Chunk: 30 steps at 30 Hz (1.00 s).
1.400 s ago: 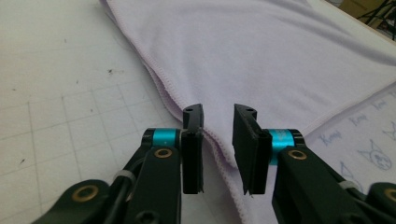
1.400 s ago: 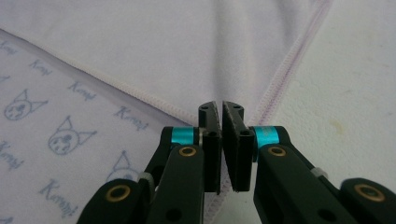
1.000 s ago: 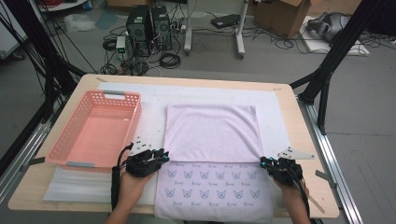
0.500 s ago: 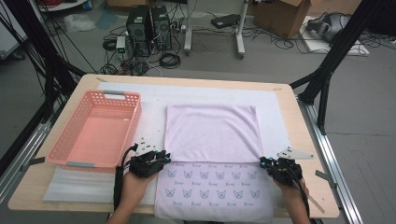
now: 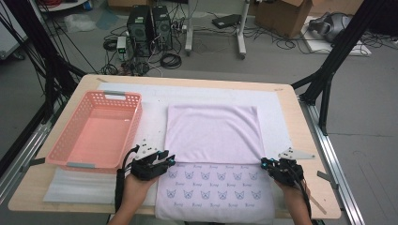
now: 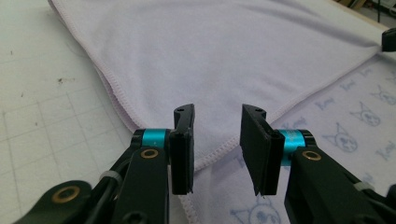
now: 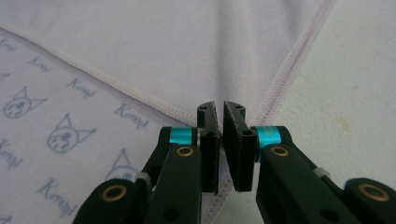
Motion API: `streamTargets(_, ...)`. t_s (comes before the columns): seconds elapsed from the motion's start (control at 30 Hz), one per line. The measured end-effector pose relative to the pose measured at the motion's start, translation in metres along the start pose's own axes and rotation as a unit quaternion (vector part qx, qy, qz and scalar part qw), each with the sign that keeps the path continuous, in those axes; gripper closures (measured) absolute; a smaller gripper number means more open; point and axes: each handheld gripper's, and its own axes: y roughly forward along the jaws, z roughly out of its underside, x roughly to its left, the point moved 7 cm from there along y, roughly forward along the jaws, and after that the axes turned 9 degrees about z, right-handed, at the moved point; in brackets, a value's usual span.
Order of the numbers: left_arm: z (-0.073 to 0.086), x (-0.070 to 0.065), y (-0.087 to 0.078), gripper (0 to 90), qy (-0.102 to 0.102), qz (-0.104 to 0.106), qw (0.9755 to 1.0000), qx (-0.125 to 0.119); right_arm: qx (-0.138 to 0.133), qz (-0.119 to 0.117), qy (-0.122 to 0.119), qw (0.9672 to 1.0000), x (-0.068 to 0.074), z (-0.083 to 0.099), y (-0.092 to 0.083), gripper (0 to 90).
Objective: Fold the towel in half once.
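1. High view: a light purple towel (image 5: 213,159) lies flat on the white mat (image 5: 277,112) in the middle of the bench (image 5: 300,117). Its far half is folded over, so plain cloth shows there and little cat faces show on the near half.
2. A pink basket (image 5: 63,150) sits near the left edge of the bench, just beside the towel.
3. Both forearms come in from the near edge, low over the bench and pointing away from the person.
4. The left gripper (image 5: 162,159) is at the left end of the folded edge. In the left gripper view (image 6: 217,140) its jaws stand apart and have just been opening. The towel corner lies under the gap, and the pads do not press on it.
5. The right gripper (image 5: 270,164) is at the right end of the folded edge. In the right gripper view (image 7: 220,140) its jaws are closed, almost together, and pinch the towel's corner hem between them.
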Motion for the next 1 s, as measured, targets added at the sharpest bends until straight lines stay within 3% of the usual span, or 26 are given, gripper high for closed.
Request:
streamTargets(0.1,0.005,0.005,0.004,59.2,-0.003,-0.016,0.9997,0.017,0.001,-0.002,0.000,1.0000,0.000,0.000,0.000,84.0)
streamTargets(0.27,0.012,0.005,0.013,63.4,0.003,-0.015,0.9990,0.041,0.003,-0.002,0.000,1.0000,0.001,0.001,0.001,84.0)
streamTargets(0.3,0.014,0.005,0.016,64.1,0.011,-0.021,0.9983,0.053,0.004,-0.002,-0.001,1.0000,0.001,0.001,0.002,84.0)
streamTargets(0.43,0.012,0.004,0.020,73.1,0.036,-0.052,0.9962,0.061,0.004,-0.001,-0.003,1.0000,0.001,0.001,0.002,84.1)
streamTargets(0.53,0.011,0.004,0.020,82.2,0.033,-0.052,0.9966,0.055,0.005,-0.002,-0.001,1.0000,0.002,0.000,0.002,84.3)
streamTargets(0.83,0.003,0.004,0.014,82.0,0.024,-0.032,0.9991,0.019,0.002,-0.002,0.000,1.0000,0.002,0.000,0.001,84.2)
streamTargets(1.0,-0.003,0.008,0.012,82.1,0.024,-0.041,0.9988,0.007,0.000,-0.003,0.001,1.0000,0.003,-0.001,0.001,84.2)
